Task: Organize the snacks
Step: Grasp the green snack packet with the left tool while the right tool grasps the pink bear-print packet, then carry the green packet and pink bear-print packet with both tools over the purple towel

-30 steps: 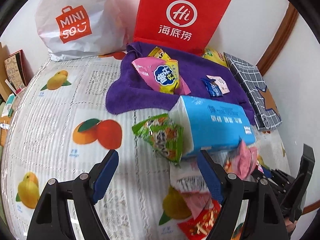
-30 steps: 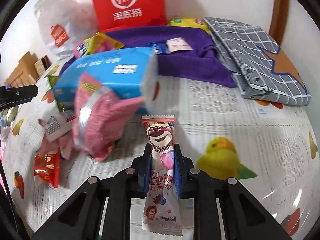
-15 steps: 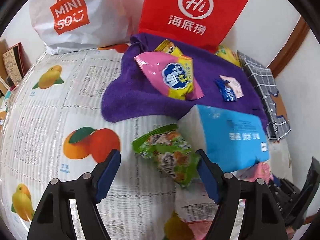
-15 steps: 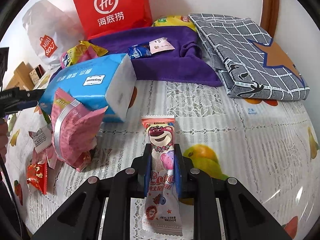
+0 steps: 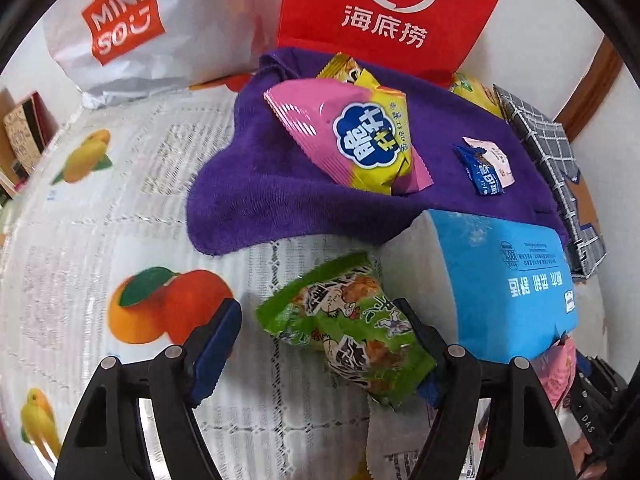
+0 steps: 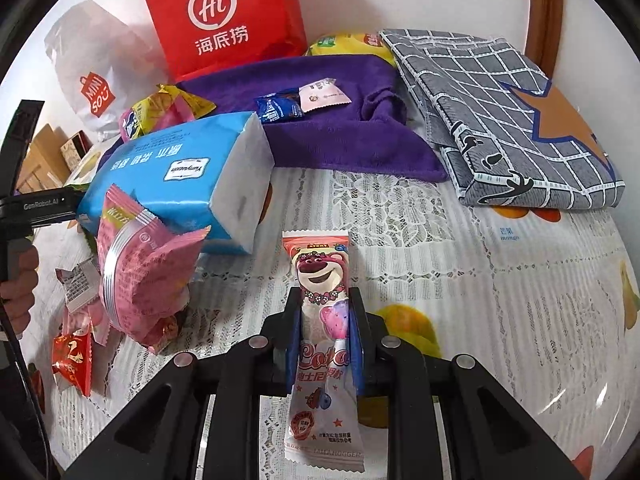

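Note:
My left gripper (image 5: 320, 332) is open, its jaws on either side of a green snack packet (image 5: 348, 328) lying on the table beside a blue tissue pack (image 5: 504, 280). My right gripper (image 6: 325, 328) is shut on a white and pink bear-print snack stick (image 6: 322, 300), held above the tablecloth. A purple towel (image 5: 280, 184) at the back carries a pink and yellow snack bag (image 5: 352, 136), a small blue packet (image 5: 482, 174) and a small white packet (image 5: 494, 156). The towel (image 6: 340, 136) also shows in the right wrist view.
A red paper bag (image 5: 384, 12) and a white Miniso bag (image 5: 132, 28) stand against the wall. A grey checked folded cloth (image 6: 504, 116) lies at the right. A pink snack bag (image 6: 140, 280) and a red packet (image 6: 74, 356) lie left of my right gripper.
My left gripper has moved forward, so the green packet now lies between its open jaws. My right gripper has moved forward and right with the bear stick in it.

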### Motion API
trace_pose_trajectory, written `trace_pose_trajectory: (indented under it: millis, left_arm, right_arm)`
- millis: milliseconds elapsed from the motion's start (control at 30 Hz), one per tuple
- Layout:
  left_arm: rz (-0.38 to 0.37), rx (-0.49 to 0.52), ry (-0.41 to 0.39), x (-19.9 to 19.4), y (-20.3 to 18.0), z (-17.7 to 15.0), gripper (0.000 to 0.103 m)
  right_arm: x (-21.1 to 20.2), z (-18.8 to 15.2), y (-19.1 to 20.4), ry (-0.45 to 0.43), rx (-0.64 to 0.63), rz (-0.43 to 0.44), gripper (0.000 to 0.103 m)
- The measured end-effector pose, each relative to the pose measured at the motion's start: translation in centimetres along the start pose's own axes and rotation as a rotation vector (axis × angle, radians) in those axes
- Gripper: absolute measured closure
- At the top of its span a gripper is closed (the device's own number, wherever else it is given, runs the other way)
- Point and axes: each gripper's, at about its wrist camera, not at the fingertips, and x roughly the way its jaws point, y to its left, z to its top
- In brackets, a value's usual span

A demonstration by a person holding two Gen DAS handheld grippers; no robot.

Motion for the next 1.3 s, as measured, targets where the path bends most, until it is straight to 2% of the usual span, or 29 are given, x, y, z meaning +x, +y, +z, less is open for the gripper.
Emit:
trace_pose_trajectory:
  millis: [67,133,267,500,1000,1300]
  left_arm:
    - [0.002,0.000,0.000,0.1,0.1,-0.1,0.030]
    - [-0.004,0.020,-0.003,0.0,0.0,-0.2,0.043]
    - [-0.028,0.046,0.001,-0.6,-0.2,-0.5,0.055]
    - [-0.049,0.070,-0.021,-2.4,-0.1,-1.2,0.057]
    - [-0.076,0.076,-0.087,-7.4,0.3,-3.7,0.057]
    - [-0.111,0.103,-0.120,-9.9,-1.2,-4.5,0.057]
  right_arm:
    - [0.0,0.1,0.1,0.000,-0.003,-0.001,0.081]
    - [0.1,0.1,0.1,-0.001,-0.009,-0.005,0.081]
    - [0.1,0.1,0.1,0.000,-0.003,-0.002,0.082]
    - [-0.6,0.2,0.0,-0.002,0.023,-0.010,0.083]
    - [-5.8,0.2,1.9,-0.096,-0.006,-0.013,0.083]
    - [-7.9,1.0,3.2,-0.140,-0.032,0.019,0.083]
